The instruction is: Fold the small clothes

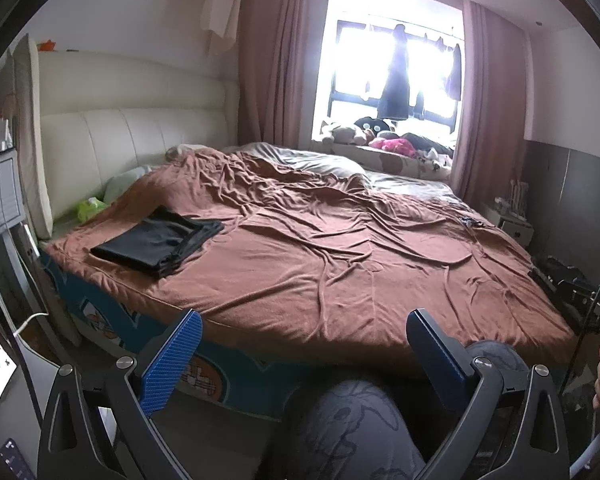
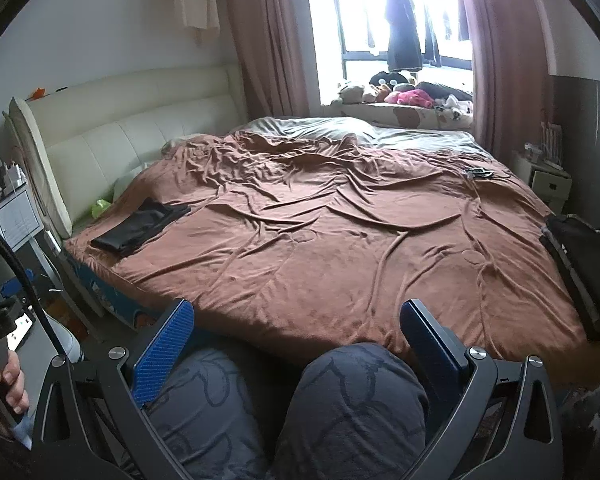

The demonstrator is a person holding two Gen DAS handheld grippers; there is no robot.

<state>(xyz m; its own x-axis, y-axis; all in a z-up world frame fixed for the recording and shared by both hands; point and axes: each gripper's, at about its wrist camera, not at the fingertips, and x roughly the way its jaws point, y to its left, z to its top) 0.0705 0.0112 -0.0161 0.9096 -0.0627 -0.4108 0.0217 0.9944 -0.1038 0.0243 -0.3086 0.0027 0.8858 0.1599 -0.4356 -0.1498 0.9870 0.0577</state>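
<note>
**A:** ok so nearest the cameras: left tool and right tool both have their blue fingers spread wide with nothing between them, just the person's patterned grey knees below. Neither is touching the bed.

**B:** where's the clothing then?

**A:** past the near edge of the brown bedspread, well off toward the left of both frames. There's a dark folded garment lying flat near the left edge of the bed, not far from the cream headboard. In the right wrist view the same piece sits further toward mid-left and looks smaller, so I'd say the left tool is the nearer one. Long axis runs on a diagonal, from lower left up to upper right in the frame.

**B:** what does it look like?

**A:** black or very dark grey, thin fabric, already squared off into a neat rectangle with layered edges showing on its lower right side. Looks done to me, honestly.

**B:** anything else to fold?

**A:** a dark pile sits at the right edge of the bed in the right wrist view, closer to the right tool. Can't tell what's in it. My guess is the next reach goes there.
</note>
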